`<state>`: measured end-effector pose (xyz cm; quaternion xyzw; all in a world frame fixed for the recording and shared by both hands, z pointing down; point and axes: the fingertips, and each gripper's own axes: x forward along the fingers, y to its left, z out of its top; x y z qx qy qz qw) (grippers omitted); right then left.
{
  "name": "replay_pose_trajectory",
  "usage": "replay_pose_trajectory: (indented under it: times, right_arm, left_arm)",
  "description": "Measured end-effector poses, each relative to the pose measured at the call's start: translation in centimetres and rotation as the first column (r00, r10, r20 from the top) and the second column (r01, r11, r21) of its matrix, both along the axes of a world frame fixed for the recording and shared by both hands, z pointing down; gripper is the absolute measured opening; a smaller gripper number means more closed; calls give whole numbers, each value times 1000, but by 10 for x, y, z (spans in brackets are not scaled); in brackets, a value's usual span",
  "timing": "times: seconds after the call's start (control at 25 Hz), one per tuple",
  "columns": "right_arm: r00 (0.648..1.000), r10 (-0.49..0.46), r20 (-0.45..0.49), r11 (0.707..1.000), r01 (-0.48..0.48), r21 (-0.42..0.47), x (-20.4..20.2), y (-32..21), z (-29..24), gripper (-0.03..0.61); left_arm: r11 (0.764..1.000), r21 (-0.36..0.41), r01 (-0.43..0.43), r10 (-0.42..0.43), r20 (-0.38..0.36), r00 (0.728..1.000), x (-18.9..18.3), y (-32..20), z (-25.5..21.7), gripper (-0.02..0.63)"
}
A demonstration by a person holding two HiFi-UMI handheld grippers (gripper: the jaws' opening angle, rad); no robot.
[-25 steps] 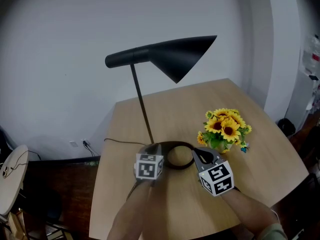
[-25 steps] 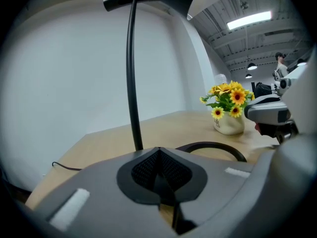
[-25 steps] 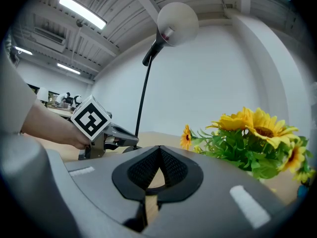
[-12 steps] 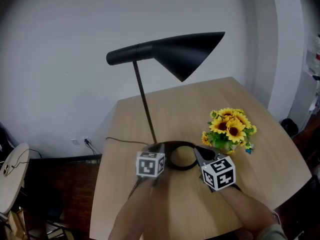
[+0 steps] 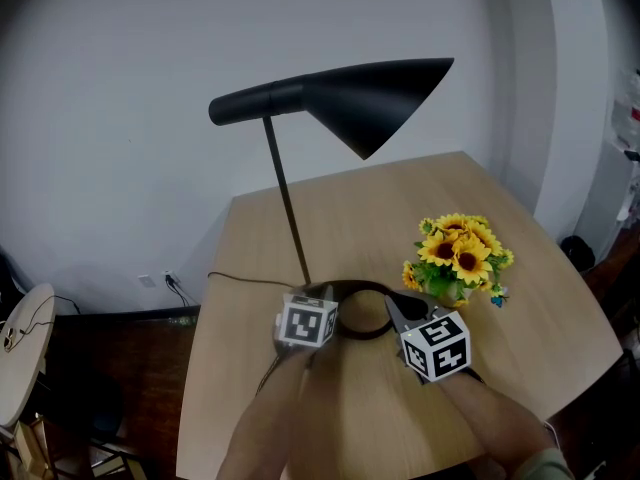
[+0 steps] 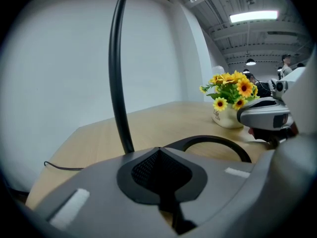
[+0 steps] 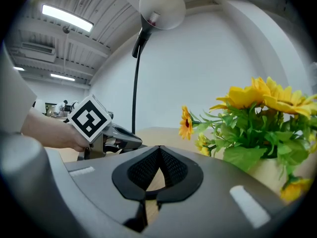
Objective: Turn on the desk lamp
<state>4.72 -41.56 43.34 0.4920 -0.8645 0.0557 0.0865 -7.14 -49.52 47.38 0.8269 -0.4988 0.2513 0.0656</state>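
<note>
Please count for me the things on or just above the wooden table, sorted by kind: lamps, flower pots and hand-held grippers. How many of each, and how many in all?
Desk lamp: 1
Pot of sunflowers: 1
Grippers: 2, the left gripper and the right gripper
Total: 4

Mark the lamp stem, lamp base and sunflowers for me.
lamp stem [image 5: 285,203]: head view, middle of the pole.
lamp base [image 6: 213,138]: left gripper view, top of the ring.
sunflowers [image 5: 460,253]: head view, centre bloom.

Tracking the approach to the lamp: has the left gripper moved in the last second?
Yes, slightly. In the head view the left gripper has edged forward, closer to the foot of the lamp pole.
</note>
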Motion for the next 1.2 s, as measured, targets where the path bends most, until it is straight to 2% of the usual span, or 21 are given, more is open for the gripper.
replay_pose_trajectory:
  times: [0.28, 0.56, 0.72, 0.88, 1.08, 1.2]
  right_arm:
    - [1000, -5, -20, 1000, 5, 0, -2, 1, 1, -2]
    - [1000, -6, -30, 1000, 6, 1, -4, 1, 1, -2]
    - [999, 5, -35, 1000, -5, 4, -2, 0, 0, -2]
    - [999, 23, -39, 1000, -22, 7, -1, 0, 1, -2]
    - [999, 36, -34, 999, -35, 22, 2, 4, -8, -2]
    - [999, 40, -24, 999, -39, 37, 1, 9, -19, -2]
  left_arm:
    - [1000, -25, 16, -16, 12, 1000, 0, -1, 4, -5]
    - [1000, -7, 21, -21, -32, 999, -1, 0, 0, -5]
    - [999, 10, 33, -33, -27, 999, -2, -1, -2, -5]
    - [997, 43, 69, -67, -44, 997, -6, 3, -9, -3]
    - [989, 126, 82, -71, -94, 993, 5, 21, -46, -3]
    - [985, 150, 91, -74, -114, 991, 10, 37, -60, -3]
